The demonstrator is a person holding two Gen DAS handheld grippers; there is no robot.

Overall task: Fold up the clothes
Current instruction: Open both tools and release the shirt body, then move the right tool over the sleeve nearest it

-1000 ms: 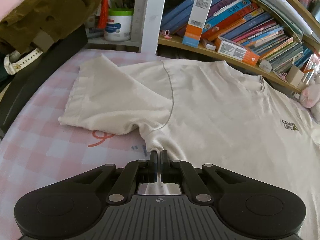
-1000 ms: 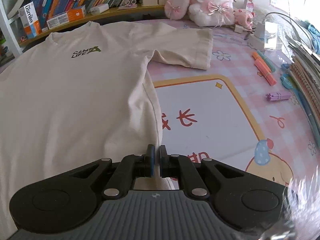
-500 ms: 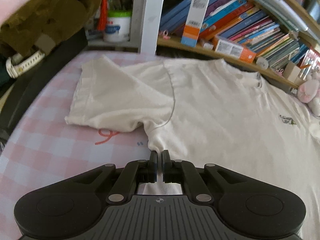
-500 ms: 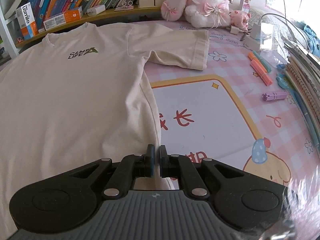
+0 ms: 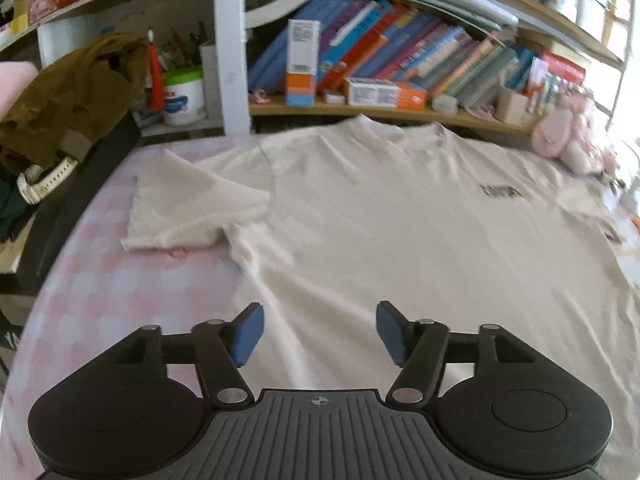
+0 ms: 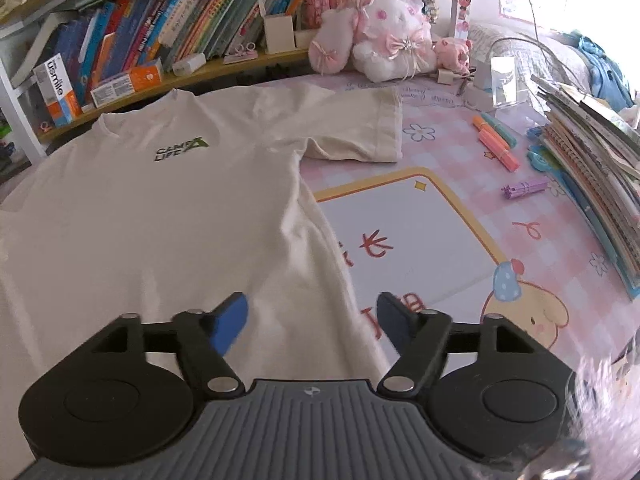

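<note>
Pink checked covering spreads over our worktop (image 6: 540, 208), printed with flowers, a yellow-framed white panel with red characters and a cartoon figure near its right edge. Along the far edge runs a wooden shelf (image 5: 360, 110) packed with leaning books (image 5: 420, 60). One cream T-shirt (image 5: 400, 240) lies flat across the middle of the worktop, collar toward the shelf, both short sleeves spread out; its chest print reads "CAMP LIFE" (image 6: 182, 149). We count two sets of tongs: our left tongs (image 5: 320, 334) stand wide open above the shirt's lower left part, gripping nothing, and our right tongs (image 6: 312, 322) stand wide open over its right side seam, likewise gripping nothing. At the far right corner sits a pink-and-white plush rabbit (image 6: 384, 46). Three orange markers (image 6: 496, 142) lie near the right edge beside one stack of notebooks (image 6: 592, 160). One olive garment (image 5: 68, 92) is heaped at the left edge.
</note>
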